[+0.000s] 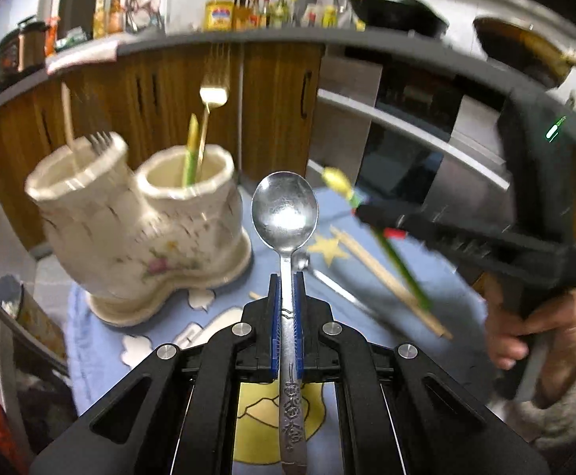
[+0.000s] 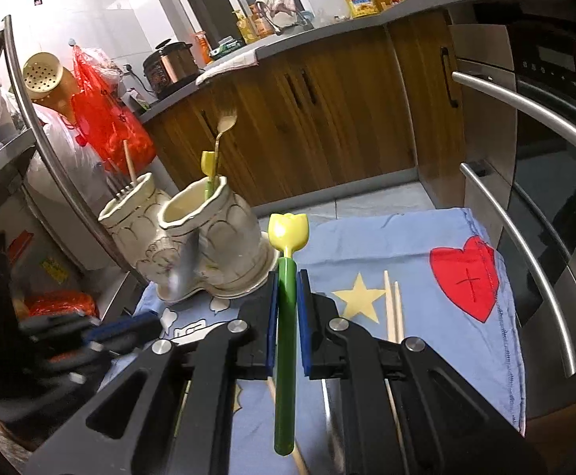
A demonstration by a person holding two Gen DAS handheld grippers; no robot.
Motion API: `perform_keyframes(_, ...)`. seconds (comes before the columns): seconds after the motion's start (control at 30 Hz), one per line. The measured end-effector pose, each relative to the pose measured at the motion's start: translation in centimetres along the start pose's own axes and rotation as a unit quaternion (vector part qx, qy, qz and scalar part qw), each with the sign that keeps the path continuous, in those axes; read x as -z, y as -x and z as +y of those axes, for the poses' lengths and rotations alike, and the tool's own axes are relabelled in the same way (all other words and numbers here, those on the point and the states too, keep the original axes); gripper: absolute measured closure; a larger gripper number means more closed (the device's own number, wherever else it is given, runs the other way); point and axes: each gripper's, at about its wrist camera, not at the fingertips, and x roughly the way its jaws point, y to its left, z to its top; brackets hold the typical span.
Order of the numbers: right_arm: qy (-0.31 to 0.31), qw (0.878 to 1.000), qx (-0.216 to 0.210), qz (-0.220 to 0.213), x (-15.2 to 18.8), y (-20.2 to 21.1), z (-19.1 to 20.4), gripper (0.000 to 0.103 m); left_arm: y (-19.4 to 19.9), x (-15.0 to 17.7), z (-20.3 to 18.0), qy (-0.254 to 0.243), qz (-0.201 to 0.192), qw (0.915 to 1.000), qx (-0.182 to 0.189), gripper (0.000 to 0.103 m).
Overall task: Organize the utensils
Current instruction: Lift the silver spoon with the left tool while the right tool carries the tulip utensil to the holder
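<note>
Holding a steel spoon (image 1: pixel 286 213) by its patterned handle, the left gripper (image 1: pixel 287 297) is clamped narrow, blue pads pressed on both sides of the stem; bowl upright, raised above the blue cloth (image 1: pixel 367 206), just right of the ceramic holder (image 1: pixel 141 229).

Tulip-topped utensil (image 2: pixel 286 297), green handle, yellow head: pinched between the blue pads of the right gripper (image 2: pixel 287 289), jaws narrow around the handle, head pointing forward and up, held over the cloth (image 2: pixel 406 237) beside the holder (image 2: pixel 193 245); the same piece shows blurred in the left view (image 1: pixel 339 182).

Ceramic holder: cream, two joined cups with a floral print, standing on the cloth's far left part; left cup holds a wooden stick (image 1: pixel 66 114) and a fork, tines up (image 1: pixel 100 140); right cup holds a second tulip utensil (image 2: pixel 208 166) and a gold fork (image 2: pixel 224 122), both upright.

Wooden chopsticks (image 2: pixel 391 308): one pair, lying side by side on the cloth next to the yellow star (image 2: pixel 357 297); another metal utensil (image 1: pixel 327 281) lies on the cloth beyond the spoon, kind unclear.

Cloth: blue, with a red heart patch (image 2: pixel 466 277).

Surroundings: wooden cabinets (image 2: pixel 327 118) under a grey counter (image 2: pixel 367 27); steel oven handles (image 2: pixel 525 111) at right; rice cooker (image 2: pixel 169 63) and oil bottle (image 2: pixel 357 0) on the counter.
</note>
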Motion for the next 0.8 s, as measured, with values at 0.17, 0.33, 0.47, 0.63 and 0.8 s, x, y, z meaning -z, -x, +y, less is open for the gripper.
perform_keyframes(0.17, 0.004, 1.000, -0.023, -0.011, -0.6, 0.3, 1.5, 0.094, 5.0, -1.5, 0.9, 0.009, -0.063, 0.9980, -0.002, 0.097)
perform_keyframes(0.33, 0.028, 0.998, -0.038, -0.041, -2.9, 0.7, 3.6, 0.094, 9.0, -3.6, 3.6, 0.022, -0.121, 0.9922, -0.021, 0.097)
perform_keyframes(0.47, 0.046, 0.996, -0.047, -0.064, -5.2, 0.1, 5.0, 0.094, 10.1, -5.4, 5.7, 0.041, -0.155, 0.9866, -0.031, 0.097)
perform_keyframes(0.63, 0.046, 0.993, -0.073, -0.082, -7.8, -2.1, 5.9, 0.094, 8.3, -8.1, 9.1, 0.063, -0.182, 0.9796, -0.058, 0.097)
perform_keyframes(0.8, 0.036, 0.991, -0.088, -0.095, -9.9, -5.0, 6.2, 0.094, 6.4, -10.0, 12.8, 0.105, -0.204, 0.9716, -0.058, 0.097)
